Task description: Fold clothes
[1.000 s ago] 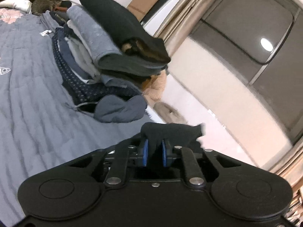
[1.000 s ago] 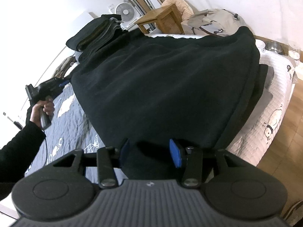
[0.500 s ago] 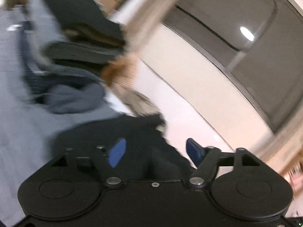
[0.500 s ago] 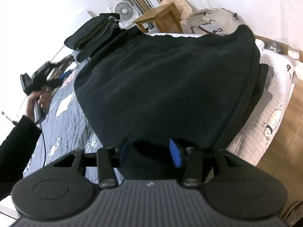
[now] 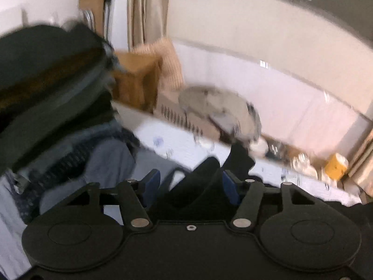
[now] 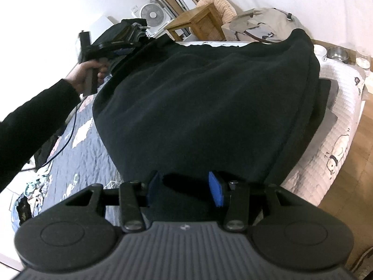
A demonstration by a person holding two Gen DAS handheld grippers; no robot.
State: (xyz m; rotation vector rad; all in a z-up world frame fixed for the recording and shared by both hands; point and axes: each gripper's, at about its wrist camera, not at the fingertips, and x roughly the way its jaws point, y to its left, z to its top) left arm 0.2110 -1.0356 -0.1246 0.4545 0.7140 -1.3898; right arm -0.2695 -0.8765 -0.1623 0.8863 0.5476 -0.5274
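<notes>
A large black fleece garment (image 6: 205,98) lies spread over the bed. Its near hem runs between the blue pads (image 6: 215,191) of my right gripper (image 6: 184,187), whose jaws stand apart around it. In the blurred left wrist view my left gripper (image 5: 190,184) is open, with a bunched corner of black cloth (image 5: 198,186) lying between its pads. The right wrist view shows a hand (image 6: 89,74) in a black sleeve holding the left gripper (image 6: 163,40) at the garment's far left corner, beside a stack of folded clothes (image 6: 123,31).
The folded stack (image 5: 46,88) looms at the left of the left wrist view. A wooden stool (image 6: 195,21), a fan (image 6: 149,14) and a beige bag (image 6: 263,23) stand beyond the bed. Bowls (image 6: 335,53) sit on the floor at right. A white quilt (image 6: 326,144) edges the bed.
My left gripper, shut on black cloth a second ago, has opened and swung right toward the bed's far edge. The right gripper has stayed in place on the hem.
</notes>
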